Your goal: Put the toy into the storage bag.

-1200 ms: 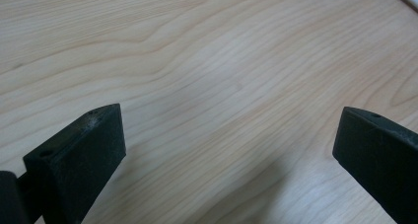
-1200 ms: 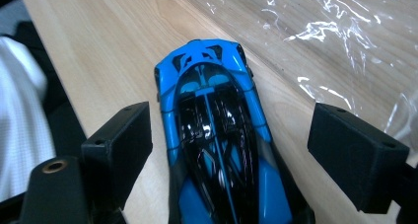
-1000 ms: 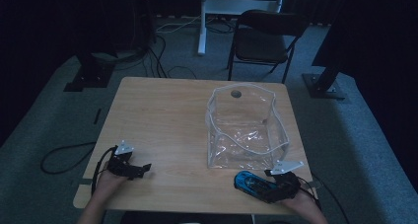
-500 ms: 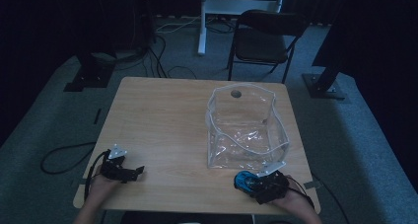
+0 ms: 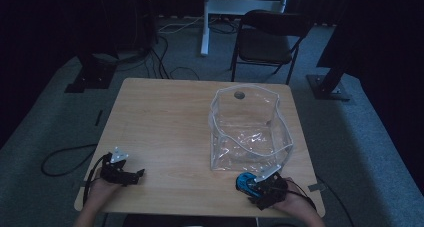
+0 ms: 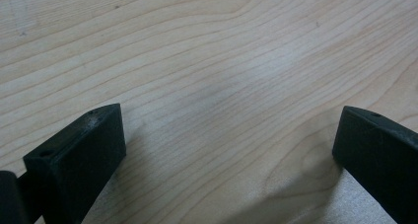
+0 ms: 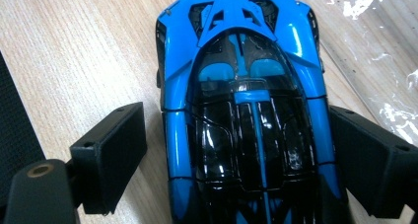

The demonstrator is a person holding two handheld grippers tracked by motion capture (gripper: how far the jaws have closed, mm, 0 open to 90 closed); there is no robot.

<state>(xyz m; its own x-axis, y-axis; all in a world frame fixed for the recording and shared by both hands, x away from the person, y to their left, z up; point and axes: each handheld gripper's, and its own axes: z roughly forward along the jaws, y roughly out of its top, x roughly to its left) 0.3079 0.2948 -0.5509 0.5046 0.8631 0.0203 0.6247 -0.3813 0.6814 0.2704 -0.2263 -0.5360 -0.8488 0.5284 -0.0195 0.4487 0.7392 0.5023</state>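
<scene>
car [image 7: 246,110]: blue and black toy, on the table near its front right corner; in the high view [image 5: 246,181] it lies just in front of the bag's near wall.
car, close up: seen from above in the right gripper view, lengthwise between the two jaws, nose pointing away from the camera.
right gripper [image 7: 236,155]: jaws spread, one on each side of the car; they have just been opening. a gap of wood shows between the left jaw and the car's side; the right jaw sits very close to the other side, contact there i cannot tell.
right gripper, from above [image 5: 267,189]: at the table's front edge, held in the person's right hand, just behind the car.
bag [image 5: 250,132]: clear plastic, standing open on the right half of the table, crinkled walls, a round hole in its far flap. its edge shows at the upper right of the right gripper view [image 7: 379,46].
left gripper [image 6: 231,150]: jaws wide apart, bare wood between them.
left gripper, from above [image 5: 122,172]: near the front left corner, well apart from car and bag.
table [image 5: 165,122]: light wood grain.
chair [image 5: 267,39]: dark, folding, on the floor beyond the far edge.
</scene>
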